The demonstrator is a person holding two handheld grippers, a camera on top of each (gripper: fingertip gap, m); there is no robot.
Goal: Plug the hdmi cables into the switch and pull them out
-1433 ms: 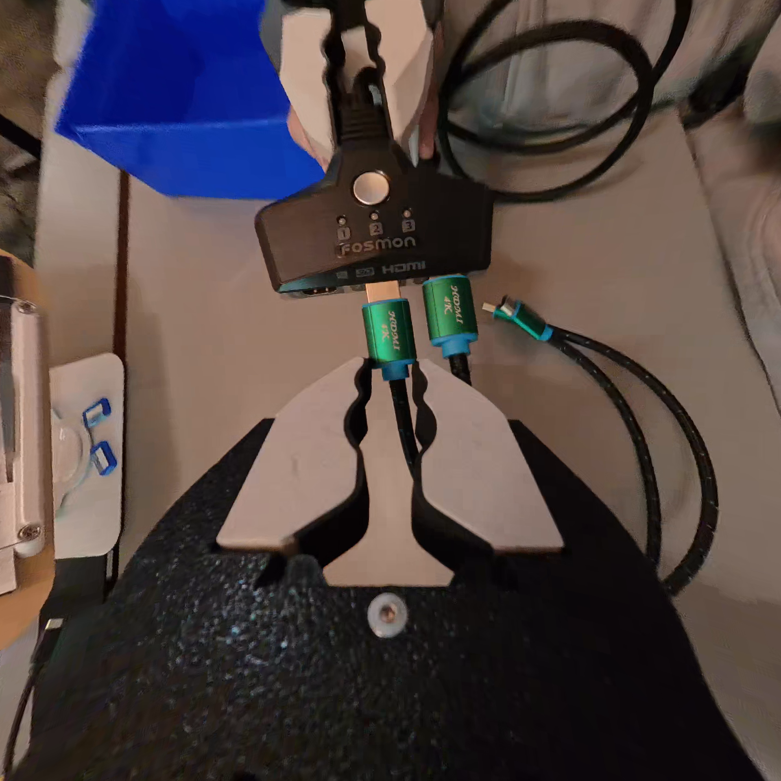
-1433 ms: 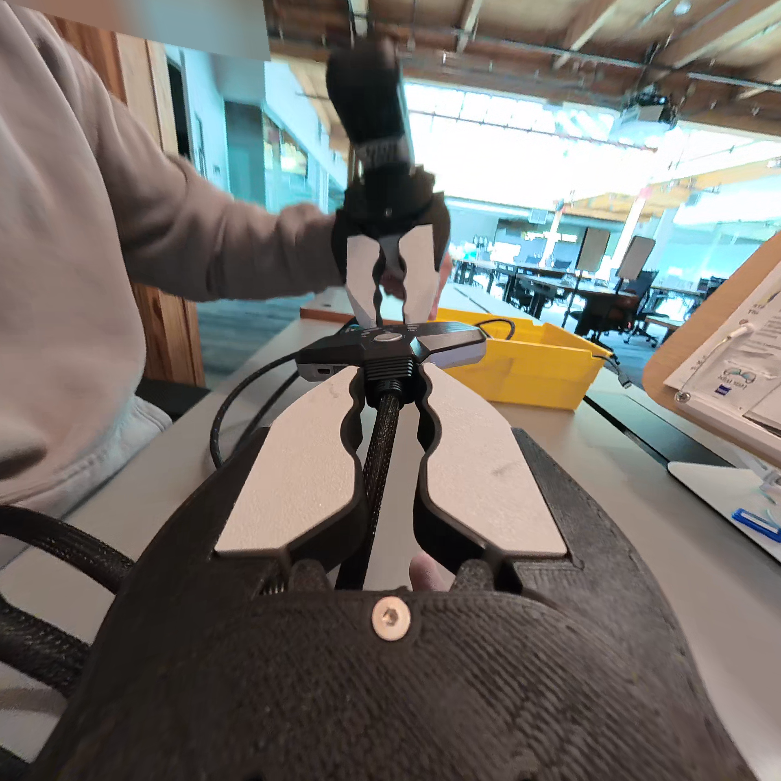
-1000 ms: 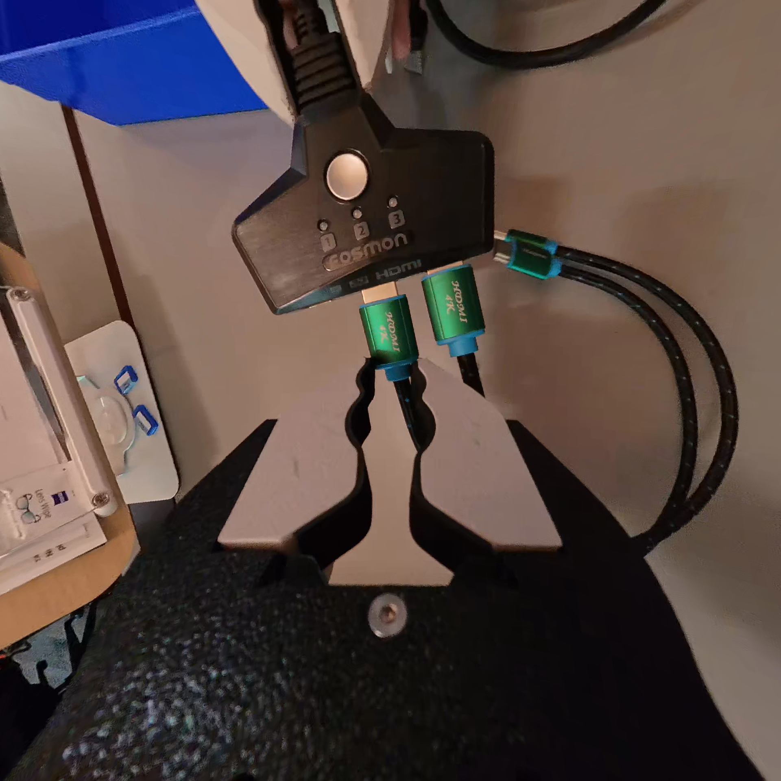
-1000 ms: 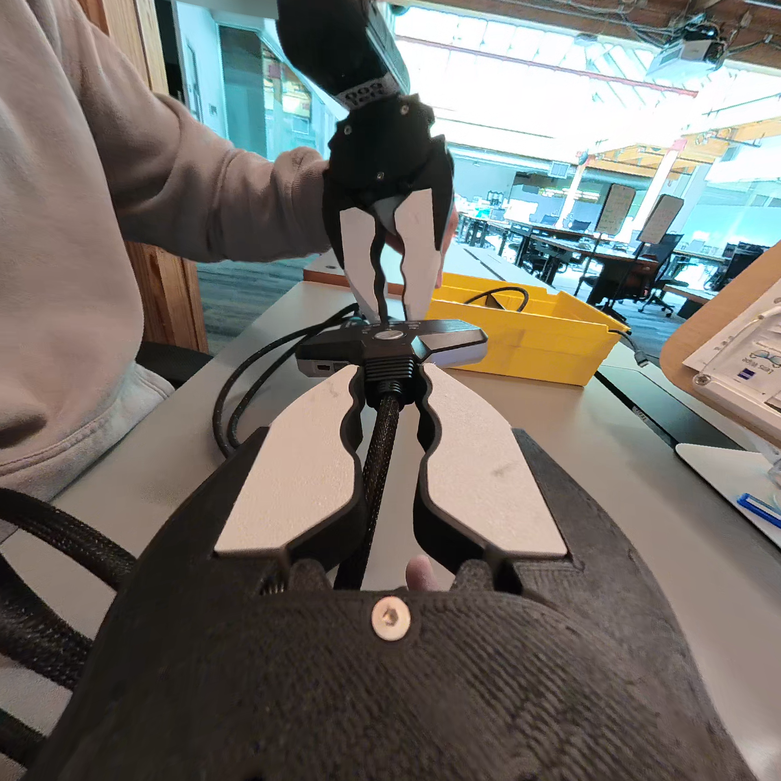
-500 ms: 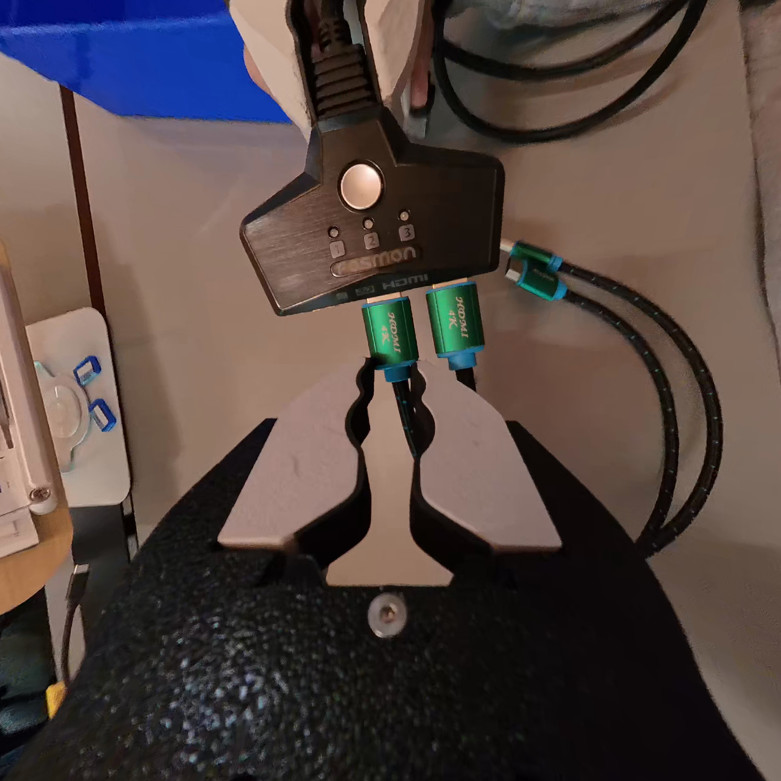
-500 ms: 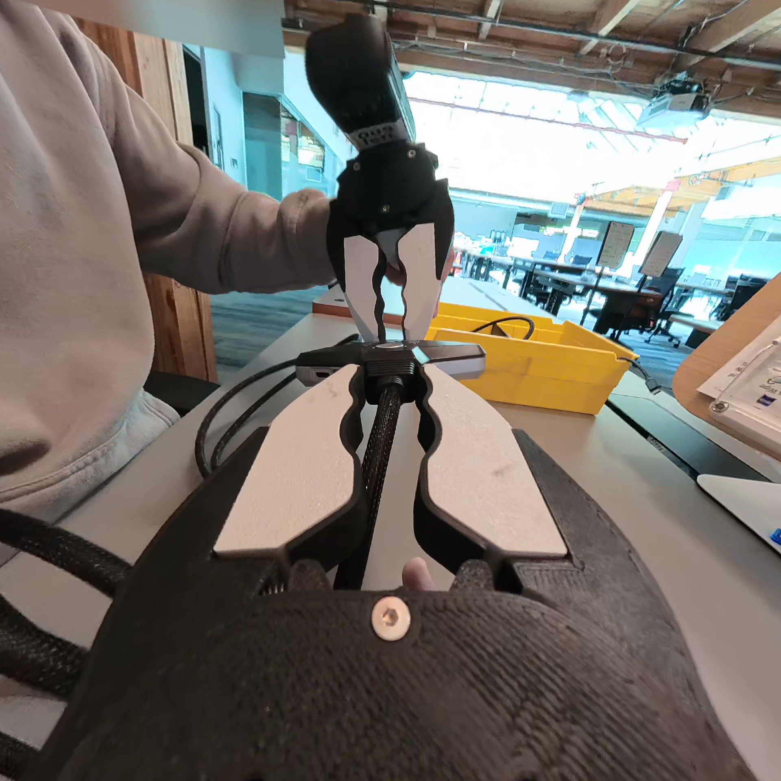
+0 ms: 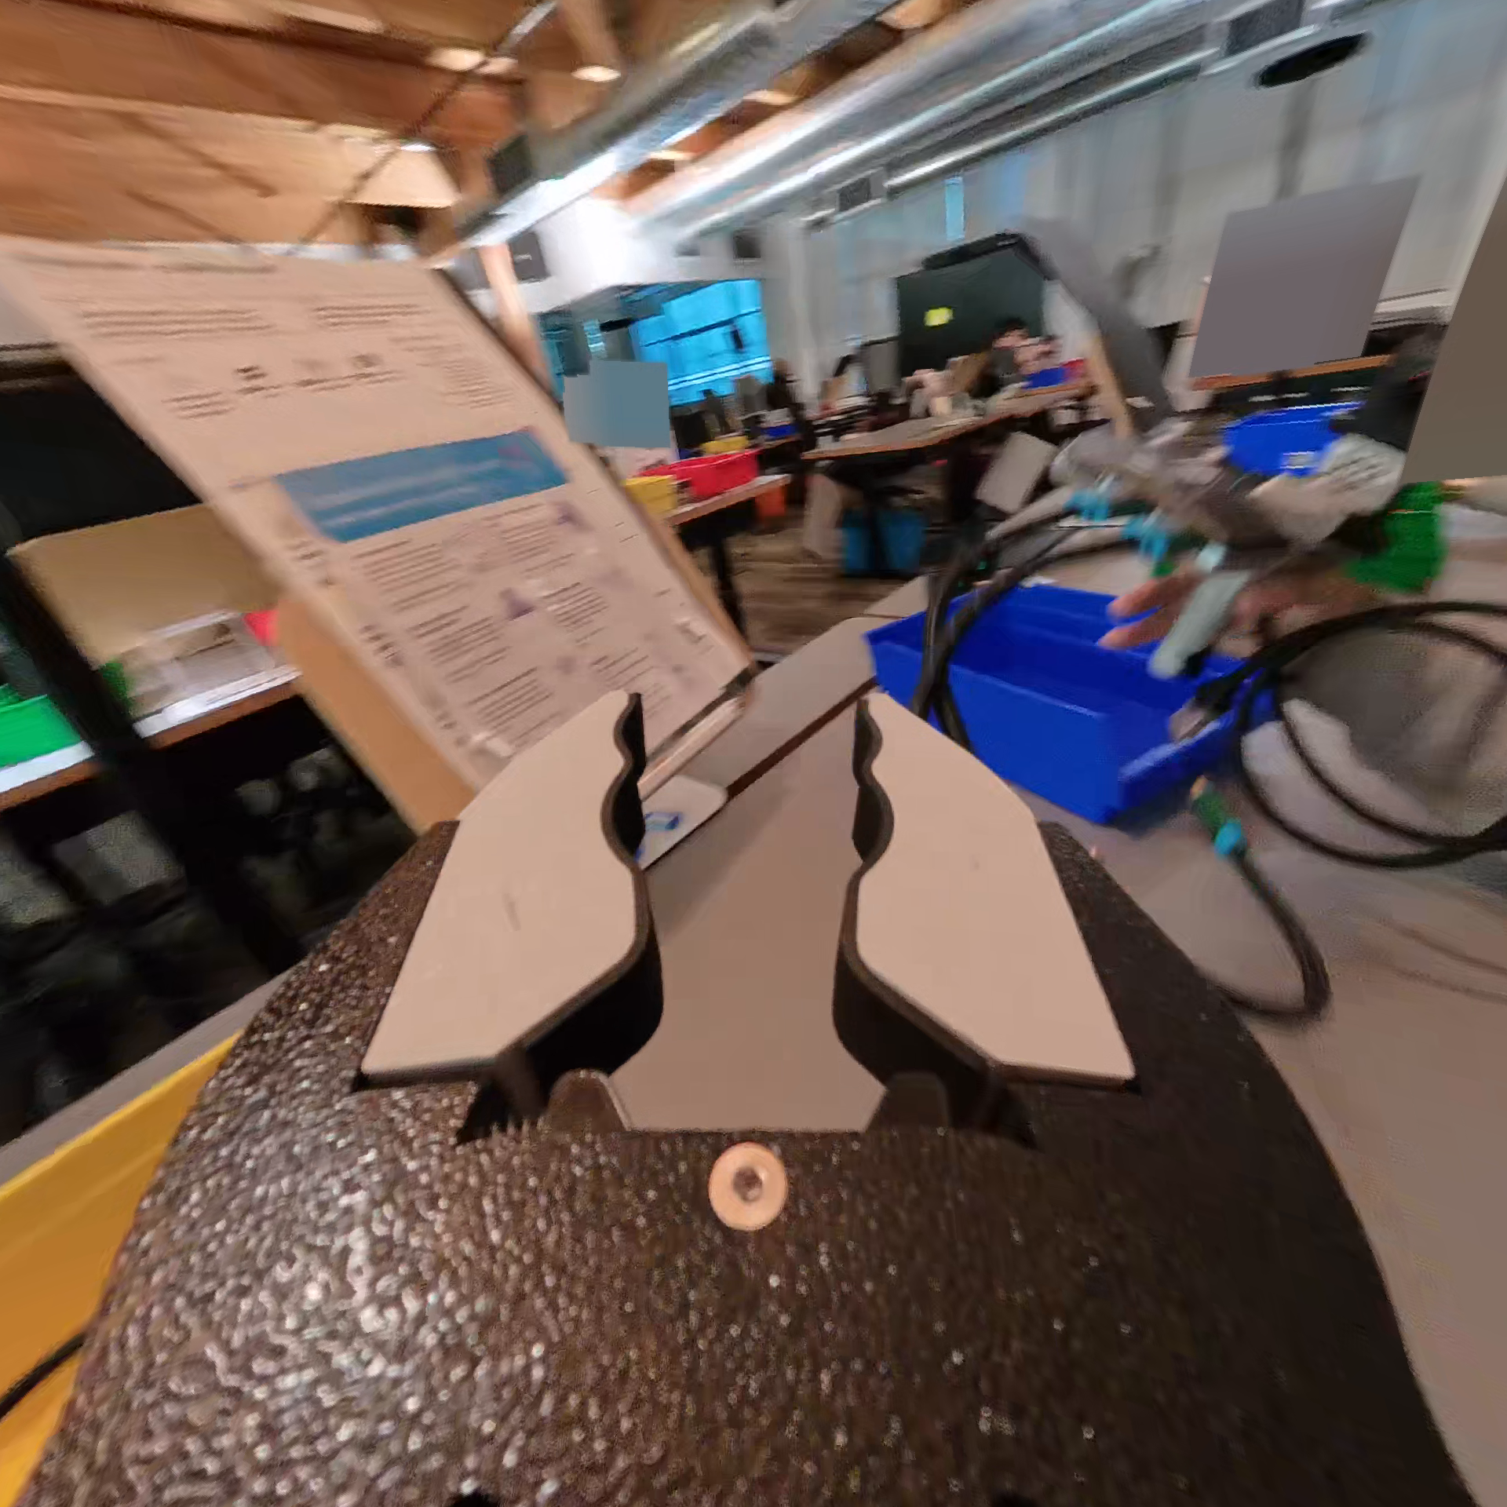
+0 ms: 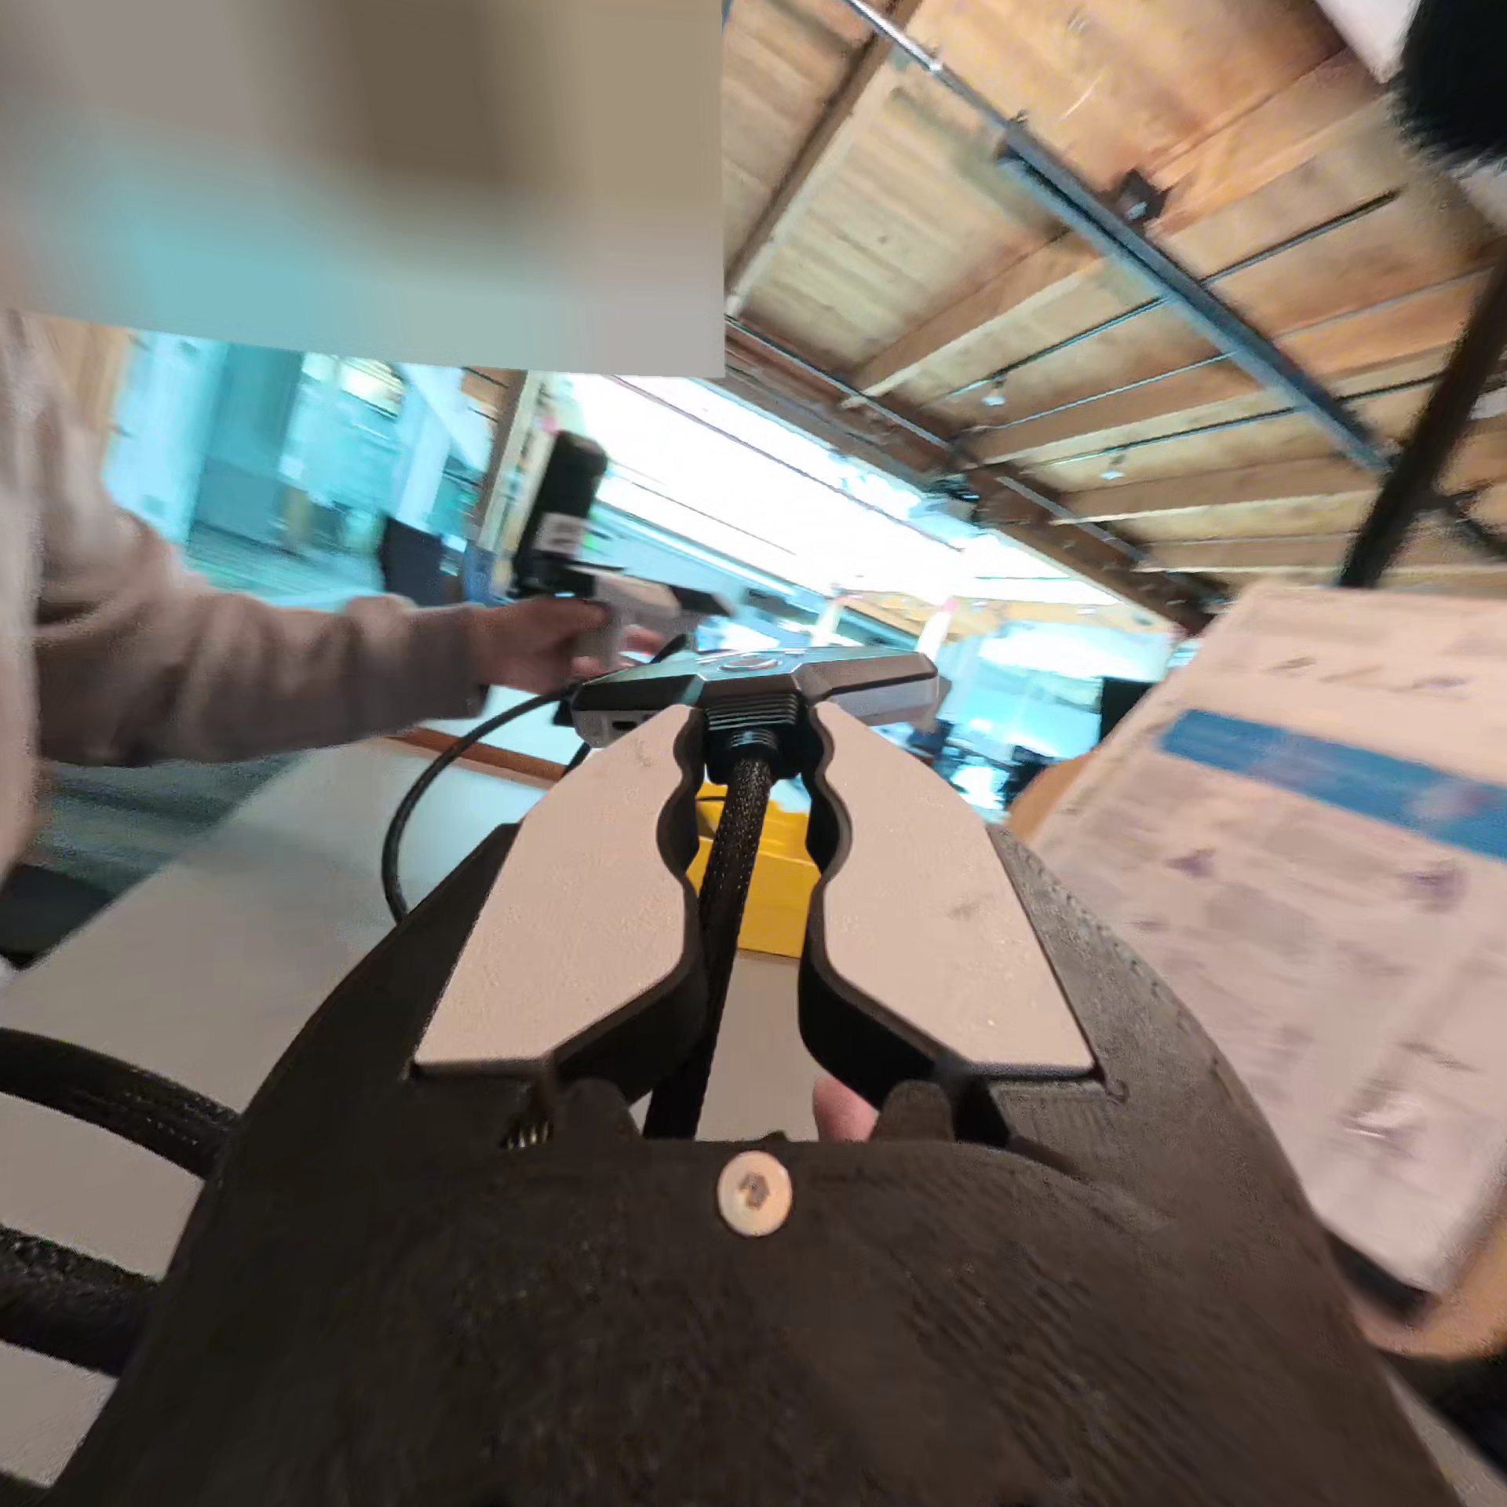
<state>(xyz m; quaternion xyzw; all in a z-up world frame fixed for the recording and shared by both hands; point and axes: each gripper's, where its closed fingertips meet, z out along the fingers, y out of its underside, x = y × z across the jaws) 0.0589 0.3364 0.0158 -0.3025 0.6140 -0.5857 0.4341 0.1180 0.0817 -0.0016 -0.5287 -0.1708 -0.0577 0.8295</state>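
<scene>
My right gripper (image 8: 750, 722) is shut on the ribbed cable neck of the black HDMI switch (image 8: 750, 681) and holds it up off the table, tilted. The braided cable (image 8: 730, 864) runs back between its fingers. My left gripper (image 7: 746, 709) is open and empty, above the grey table and turned away from the switch. In the left wrist view the switch (image 7: 1207, 489) is a blur at the upper right, with black cables (image 7: 970, 587) hanging from it. A loose green plug (image 7: 1215, 815) lies on the table. The left gripper also shows far off in the right wrist view (image 8: 620, 603), held by a hand.
A blue bin (image 7: 1060, 718) stands on the table behind the cables. A tilted poster board (image 7: 408, 522) stands at the table's left edge and also shows in the right wrist view (image 8: 1272, 897). A yellow bin (image 8: 766, 864) sits beyond the switch. Cable loops (image 7: 1386, 734) lie at the right.
My left gripper has let go of the green plug's cable, opened, and swung up and away from the switch. My right gripper has lifted the switch off the table and tilted it.
</scene>
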